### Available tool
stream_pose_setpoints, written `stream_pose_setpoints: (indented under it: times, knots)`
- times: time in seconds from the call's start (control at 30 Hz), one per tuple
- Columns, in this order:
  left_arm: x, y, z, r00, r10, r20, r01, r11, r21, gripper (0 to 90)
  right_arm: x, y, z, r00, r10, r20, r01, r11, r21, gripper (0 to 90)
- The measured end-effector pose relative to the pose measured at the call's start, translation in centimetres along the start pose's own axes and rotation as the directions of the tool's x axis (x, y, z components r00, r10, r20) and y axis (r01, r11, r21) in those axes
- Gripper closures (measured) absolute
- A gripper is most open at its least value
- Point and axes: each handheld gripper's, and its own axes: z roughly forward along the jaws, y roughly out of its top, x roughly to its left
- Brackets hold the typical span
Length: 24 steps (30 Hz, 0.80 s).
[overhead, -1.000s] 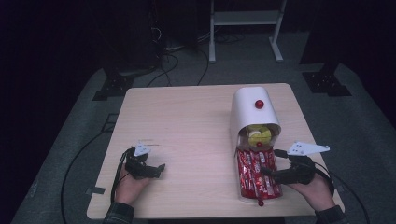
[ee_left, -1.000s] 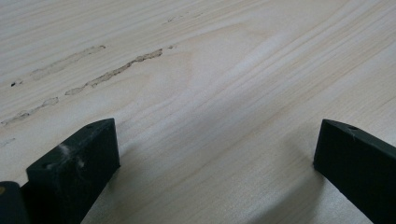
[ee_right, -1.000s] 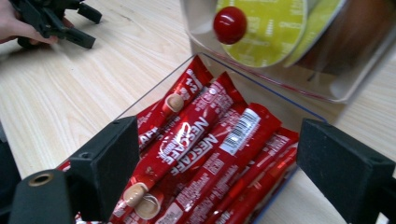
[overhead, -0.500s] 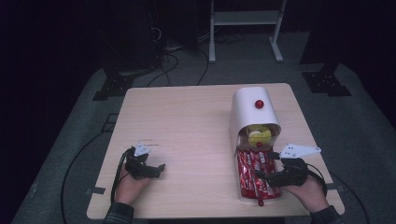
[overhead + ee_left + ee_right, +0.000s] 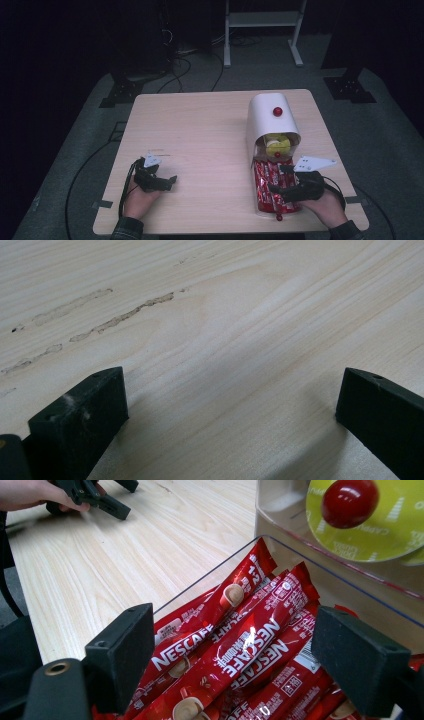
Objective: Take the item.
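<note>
On the pale wooden table [image 5: 200, 130] in a dark room, my right gripper [image 5: 235, 680] hangs with spread jaws, just now closing slightly, nothing pinched, directly over the red coffee sticks [image 5: 240, 650] in the clear tray [image 5: 258, 207]. Their long axis runs forward between the jaws.

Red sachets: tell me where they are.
High view: the sachets lie in a clear tray at the table's right front, under the right claw.

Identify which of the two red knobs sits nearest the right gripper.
The low knob at the open drawer's front edge, just below the right gripper; the other knob sits high on the white dispenser.
</note>
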Motion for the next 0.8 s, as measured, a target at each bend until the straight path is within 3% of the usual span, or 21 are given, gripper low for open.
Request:
stream_pose_setpoints:
  times: [0.8]
  knots:
    - [-0.01, 0.0, 0.0, 1.0, 0.001, 0.0, -0.001, 1.0, 0.001, 0.0, 0.31, -0.47, 0.6, 0.9972, -0.072, 0.022, 0.07, 0.995, 0.067, 33.4]
